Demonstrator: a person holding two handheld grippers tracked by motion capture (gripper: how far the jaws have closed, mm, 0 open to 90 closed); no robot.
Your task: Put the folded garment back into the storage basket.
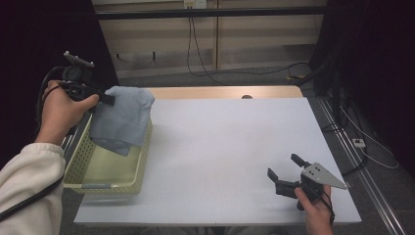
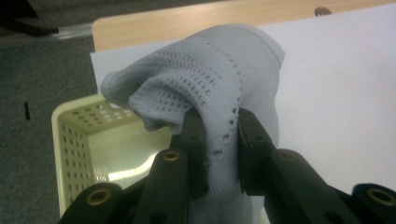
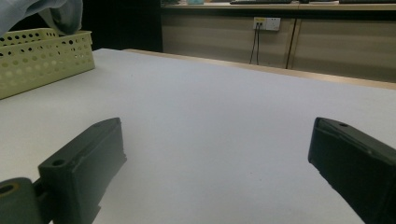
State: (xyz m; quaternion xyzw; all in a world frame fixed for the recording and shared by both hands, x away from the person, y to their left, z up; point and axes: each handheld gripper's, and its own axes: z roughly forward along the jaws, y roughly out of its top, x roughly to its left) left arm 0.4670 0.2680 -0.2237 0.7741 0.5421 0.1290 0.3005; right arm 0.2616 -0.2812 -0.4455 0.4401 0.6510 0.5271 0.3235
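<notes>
My left gripper [image 1: 108, 99] is shut on a pale blue knitted cloth [image 1: 123, 119] and holds it in the air above the yellow perforated basket [image 1: 136, 182] at the table's left edge. The cloth hangs down, its lower end over the basket's inside. In the left gripper view the cloth [image 2: 210, 70] bunches between the two jaws of that gripper [image 2: 219, 140], with the basket [image 2: 70, 135] below it. My right gripper [image 1: 283, 166] rests low over the table's front right, open with nothing between its jaws. In the right gripper view, the basket [image 3: 42, 60] and a corner of the cloth [image 3: 46, 11] sit at the far left.
The white table top [image 1: 225, 147] stretches between the basket and the right gripper. A wooden strip [image 1: 225, 92] runs along its far edge. Cables [image 1: 352, 127] lie on the floor to the right, and cabinets [image 1: 215, 34] stand behind.
</notes>
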